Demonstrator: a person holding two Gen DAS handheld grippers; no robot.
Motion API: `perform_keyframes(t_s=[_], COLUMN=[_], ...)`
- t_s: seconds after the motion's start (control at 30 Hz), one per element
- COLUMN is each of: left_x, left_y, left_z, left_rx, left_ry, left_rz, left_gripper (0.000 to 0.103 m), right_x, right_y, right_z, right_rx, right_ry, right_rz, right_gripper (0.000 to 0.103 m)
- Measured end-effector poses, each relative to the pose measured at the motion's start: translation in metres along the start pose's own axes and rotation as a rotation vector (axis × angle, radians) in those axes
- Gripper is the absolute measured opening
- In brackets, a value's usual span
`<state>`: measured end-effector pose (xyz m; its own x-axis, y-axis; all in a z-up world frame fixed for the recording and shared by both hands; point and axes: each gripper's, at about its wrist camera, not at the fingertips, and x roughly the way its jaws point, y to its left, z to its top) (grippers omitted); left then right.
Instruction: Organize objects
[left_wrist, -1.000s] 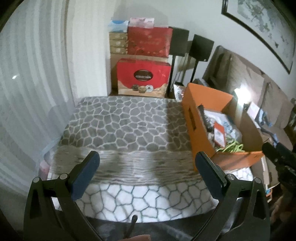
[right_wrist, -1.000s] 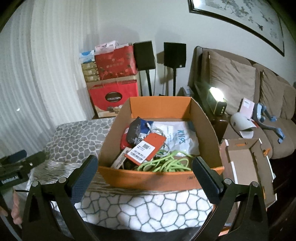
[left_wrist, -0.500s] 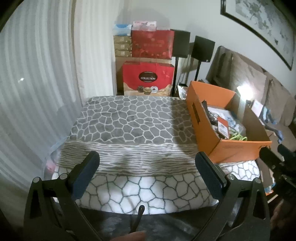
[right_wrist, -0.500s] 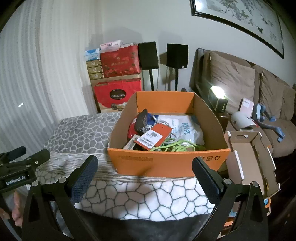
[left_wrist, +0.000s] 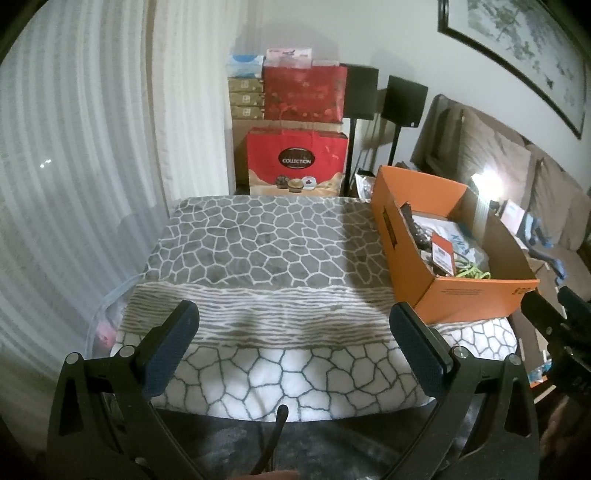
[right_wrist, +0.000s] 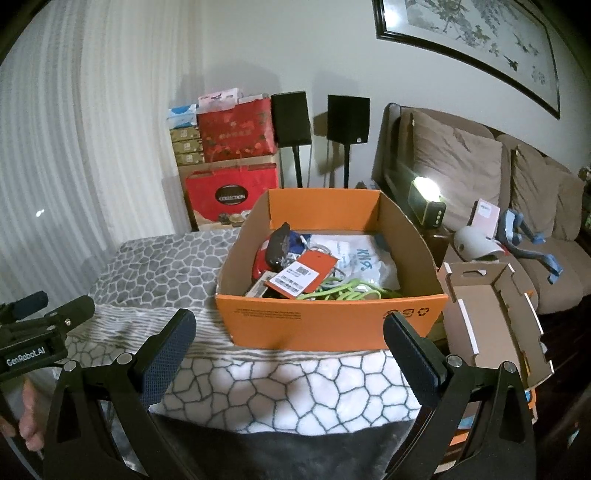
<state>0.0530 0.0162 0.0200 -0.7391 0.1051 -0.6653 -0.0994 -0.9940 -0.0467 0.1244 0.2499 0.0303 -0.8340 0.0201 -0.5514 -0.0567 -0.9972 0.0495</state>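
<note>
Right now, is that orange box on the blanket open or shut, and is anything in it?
Open and partly full. The orange box has no lid over it, and a green cord, an orange tag and a white bag lie inside.

Blanket (left_wrist: 258, 258) lies bare left of the orange box (right_wrist: 332, 321).

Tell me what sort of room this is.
Most likely a home living room: a brown sofa with cushions, two black speakers on stands, and a framed painting on the wall.
</note>
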Motion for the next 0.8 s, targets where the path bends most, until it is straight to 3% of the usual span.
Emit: perform_keyframes(t_s=[0.8], left_x=[-0.0058], left_y=[-0.0001], left_z=[0.0009], left_rx=[0.003], left_ry=[-0.022], left_rz=[0.021], left_gripper=[0.103], right_x=[-0.0033], right_y=[0.0003], right_z=[0.0019], right_rx=[-0.003], right_ry=[-0.01], right_rz=[-0.002], right_gripper=[0.102])
